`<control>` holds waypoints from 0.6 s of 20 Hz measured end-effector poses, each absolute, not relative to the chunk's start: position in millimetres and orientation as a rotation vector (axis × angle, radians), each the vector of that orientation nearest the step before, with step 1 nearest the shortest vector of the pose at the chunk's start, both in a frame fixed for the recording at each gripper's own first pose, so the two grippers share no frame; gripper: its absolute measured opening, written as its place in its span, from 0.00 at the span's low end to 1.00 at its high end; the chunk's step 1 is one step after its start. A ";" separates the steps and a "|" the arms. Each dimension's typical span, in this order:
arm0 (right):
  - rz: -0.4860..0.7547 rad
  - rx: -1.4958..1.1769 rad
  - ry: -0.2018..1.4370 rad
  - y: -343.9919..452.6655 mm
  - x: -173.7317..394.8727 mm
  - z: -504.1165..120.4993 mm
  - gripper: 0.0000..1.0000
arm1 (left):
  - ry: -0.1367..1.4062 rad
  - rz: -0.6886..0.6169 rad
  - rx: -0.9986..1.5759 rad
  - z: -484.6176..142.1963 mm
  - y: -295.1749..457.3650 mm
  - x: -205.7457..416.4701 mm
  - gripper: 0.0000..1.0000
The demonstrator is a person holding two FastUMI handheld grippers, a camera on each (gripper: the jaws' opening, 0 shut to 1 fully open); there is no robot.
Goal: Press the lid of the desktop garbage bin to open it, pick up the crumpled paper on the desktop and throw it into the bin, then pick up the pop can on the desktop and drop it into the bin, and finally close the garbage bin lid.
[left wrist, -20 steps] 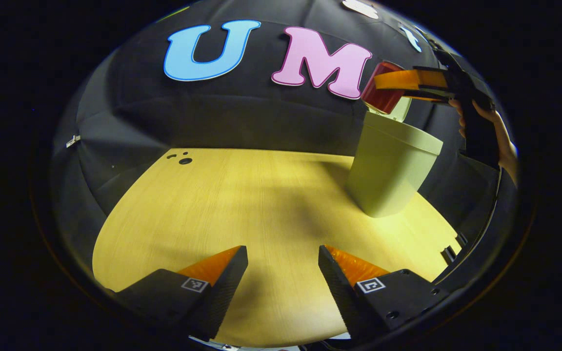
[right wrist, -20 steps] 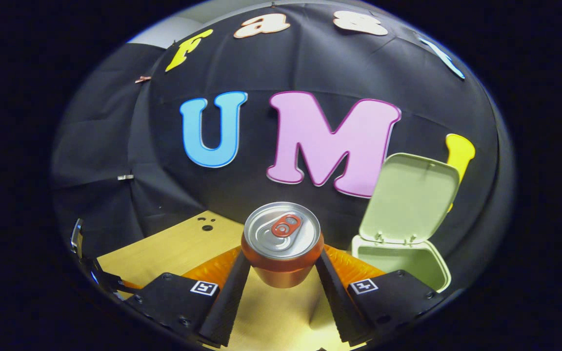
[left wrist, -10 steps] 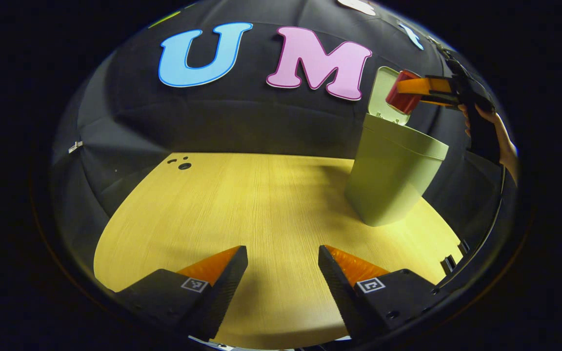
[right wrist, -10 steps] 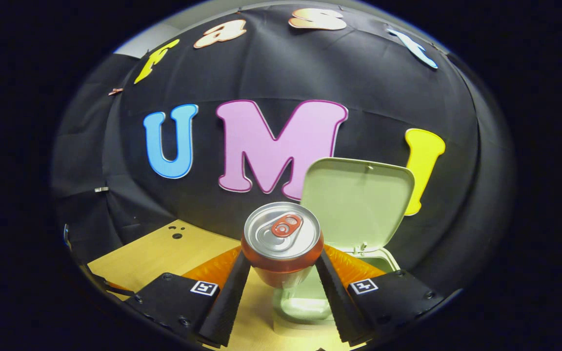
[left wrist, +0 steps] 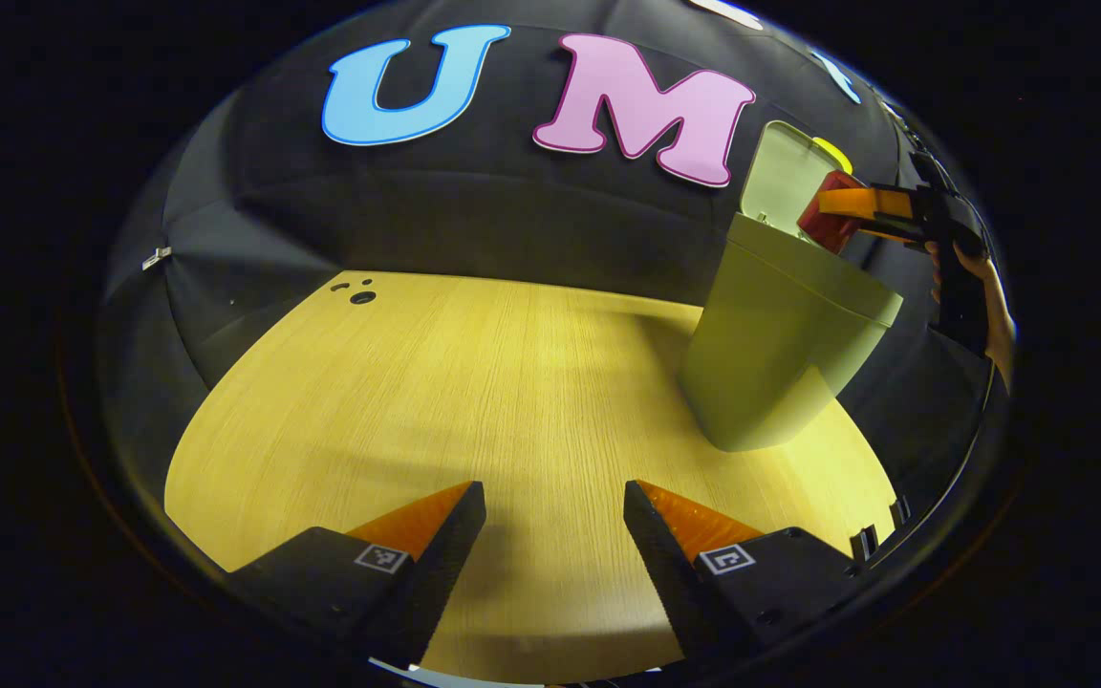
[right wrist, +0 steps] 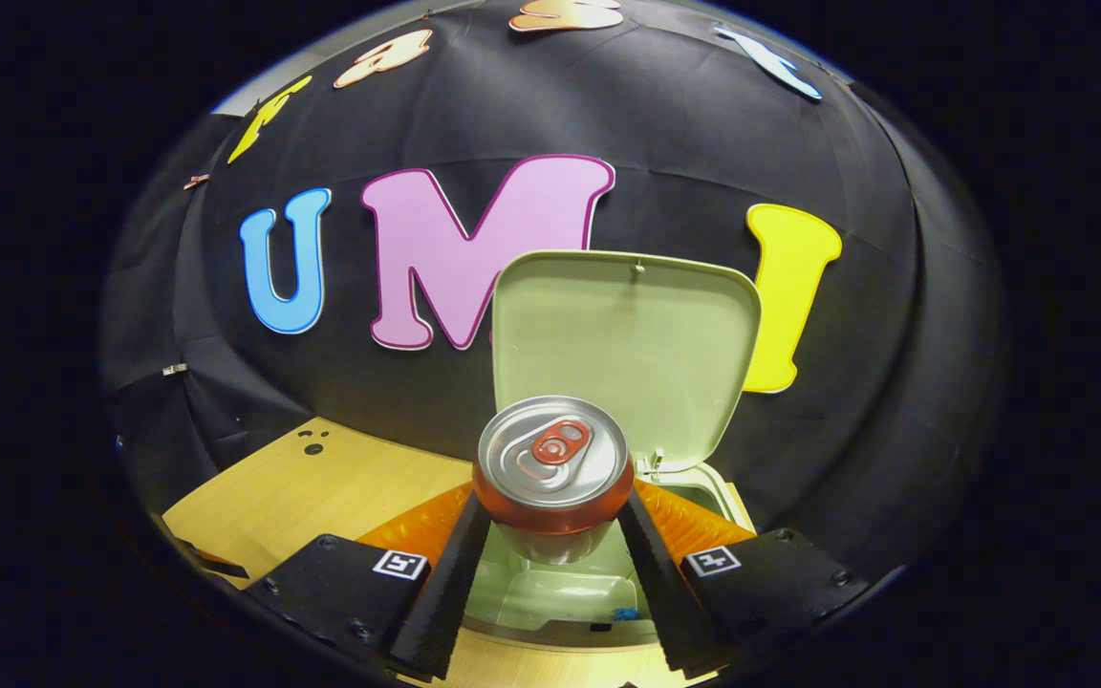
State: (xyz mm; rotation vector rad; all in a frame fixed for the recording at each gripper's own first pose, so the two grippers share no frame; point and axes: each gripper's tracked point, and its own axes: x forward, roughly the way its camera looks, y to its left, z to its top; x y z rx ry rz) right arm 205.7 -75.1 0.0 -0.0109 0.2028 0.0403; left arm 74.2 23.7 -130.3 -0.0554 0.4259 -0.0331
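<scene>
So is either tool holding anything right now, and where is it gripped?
The right tool grips the pop can by its sides, below the top rim. The left tool holds nothing.

left low, right above; both see bin (left wrist: 780,354).

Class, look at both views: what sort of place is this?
Probably a staged recording booth: a black cloth wall behind a bare wooden desktop, with one green desktop bin standing lid-open.
</scene>
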 end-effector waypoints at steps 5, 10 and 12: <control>0.045 -0.016 0.231 -74.9 213.5 -12.3 0.84 | 0.440 -0.015 -0.061 -133.8 26.4 75.6 0.94; 0.029 -0.018 0.228 -73.3 221.3 -10.5 0.96 | 0.447 -0.003 -0.064 -135.3 31.4 74.8 0.94; 0.019 -0.019 0.204 -75.1 222.1 -2.3 0.98 | 0.446 0.006 -0.070 -135.4 34.7 73.6 0.94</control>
